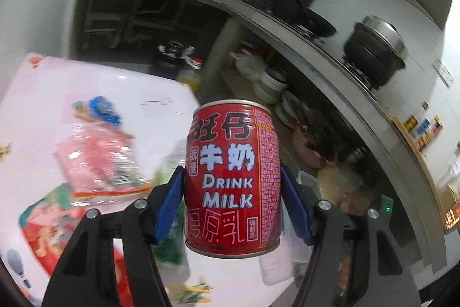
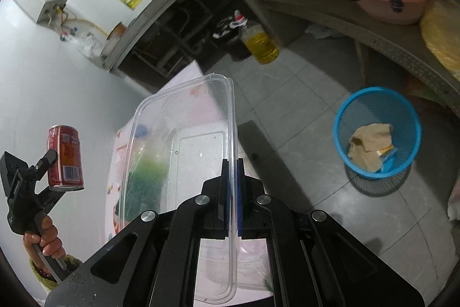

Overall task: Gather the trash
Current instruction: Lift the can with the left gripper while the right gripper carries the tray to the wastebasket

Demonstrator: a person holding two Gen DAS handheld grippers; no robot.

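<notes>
Here the left gripper [image 1: 233,186] holds the red can [image 1: 233,174] upright aloft, the right gripper [image 2: 232,166] pinching a clear container [image 2: 184,134].

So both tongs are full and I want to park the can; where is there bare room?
Bare floor tiles lie between the blue basket and the oil bottle. The table is bare only at its far corner; wrappers crowd the rest.
</notes>
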